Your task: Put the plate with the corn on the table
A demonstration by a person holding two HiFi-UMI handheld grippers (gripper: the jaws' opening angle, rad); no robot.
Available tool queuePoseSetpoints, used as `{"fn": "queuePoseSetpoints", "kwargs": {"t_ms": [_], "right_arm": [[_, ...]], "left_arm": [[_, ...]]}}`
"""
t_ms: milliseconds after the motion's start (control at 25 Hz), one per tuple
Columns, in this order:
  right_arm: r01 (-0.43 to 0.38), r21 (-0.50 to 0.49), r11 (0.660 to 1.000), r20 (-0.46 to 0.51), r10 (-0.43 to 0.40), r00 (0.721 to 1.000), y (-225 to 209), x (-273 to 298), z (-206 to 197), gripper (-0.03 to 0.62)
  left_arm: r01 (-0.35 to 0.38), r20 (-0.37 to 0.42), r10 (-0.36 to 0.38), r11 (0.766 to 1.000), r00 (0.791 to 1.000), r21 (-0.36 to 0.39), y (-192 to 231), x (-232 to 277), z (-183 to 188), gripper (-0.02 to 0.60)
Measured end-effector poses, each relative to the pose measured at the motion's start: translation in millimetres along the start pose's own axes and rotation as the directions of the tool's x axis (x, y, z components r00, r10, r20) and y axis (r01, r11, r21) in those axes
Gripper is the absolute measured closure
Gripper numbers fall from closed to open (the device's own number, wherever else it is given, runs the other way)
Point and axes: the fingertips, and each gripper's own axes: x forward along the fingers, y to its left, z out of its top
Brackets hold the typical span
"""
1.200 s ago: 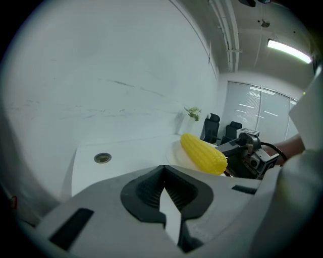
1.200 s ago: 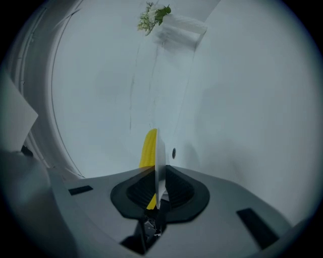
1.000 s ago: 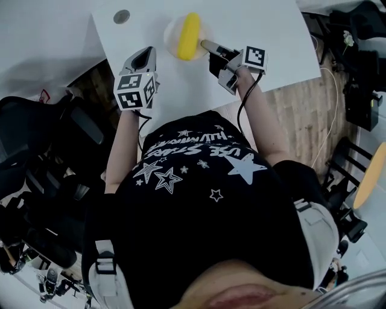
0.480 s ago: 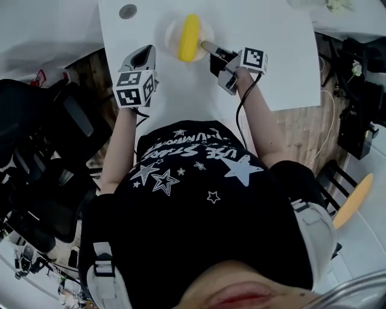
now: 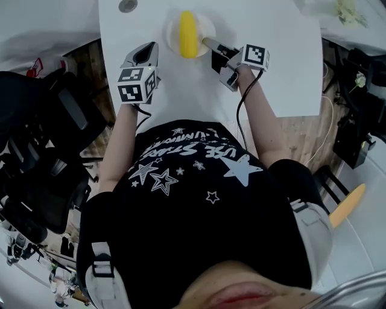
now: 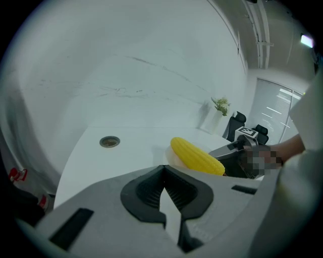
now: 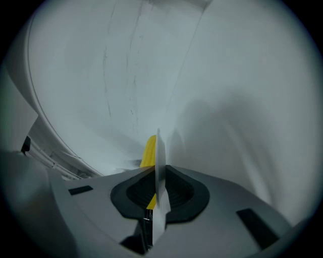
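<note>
A yellow corn cob (image 5: 188, 33) lies on a small pale plate (image 5: 206, 25) over the far part of the white table (image 5: 277, 66). My right gripper (image 5: 208, 43) is shut on the plate's right rim. In the right gripper view the plate (image 7: 159, 161) shows edge-on between the pads, with the corn (image 7: 149, 150) behind it. Whether the plate rests on the table I cannot tell. My left gripper (image 5: 146, 55) hovers left of the plate, shut and empty. Its own view shows the corn (image 6: 197, 155) just beyond the closed left gripper (image 6: 162, 174).
A round cable hole (image 5: 127, 5) sits in the table, left of the plate. Black office chairs (image 5: 36, 151) crowd the floor at the left. A small plant (image 5: 345, 9) stands on a surface at the top right. The table's near edge is just before the person's body.
The head view has swung a little. Both grippers, the plate and the corn keep about the same places on the table.
</note>
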Motion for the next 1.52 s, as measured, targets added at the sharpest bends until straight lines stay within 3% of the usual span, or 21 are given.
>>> {"fn": "queuePoseSetpoints", "kwargs": {"t_ms": [200, 360, 560, 1080, 1240, 1520], "right_arm": [[-0.024, 0.042, 0.999, 0.018, 0.023, 1.000, -2, 0, 5, 0.553], [-0.019, 0.007, 1.000, 0.000, 0.019, 1.000, -5, 0, 9, 0.551], [-0.012, 0.059, 0.998, 0.027, 0.010, 1.000, -11, -4, 12, 0.549], [0.053, 0.123, 0.991, 0.084, -0.063, 0.994, -22, -7, 25, 0.556], [0.103, 0.109, 0.989, 0.100, -0.114, 0.988, -18, -8, 27, 0.554], [0.273, 0.047, 0.961, 0.097, -0.277, 0.956, -19, -6, 29, 0.560]], "left_arm": [[-0.002, -0.013, 0.002, 1.000, 1.000, -0.003, -2, 6, -3, 0.575], [0.001, -0.022, -0.001, 1.000, 1.000, -0.004, -4, 12, -4, 0.575], [0.011, -0.039, -0.011, 1.000, 0.999, -0.005, -6, 19, -6, 0.575], [0.029, -0.063, -0.028, 1.000, 0.998, 0.003, -8, 30, -12, 0.575], [0.034, -0.065, -0.033, 0.999, 0.997, 0.008, -10, 31, -12, 0.575], [0.036, -0.066, -0.036, 0.999, 0.997, 0.001, -11, 30, -12, 0.575]]}}
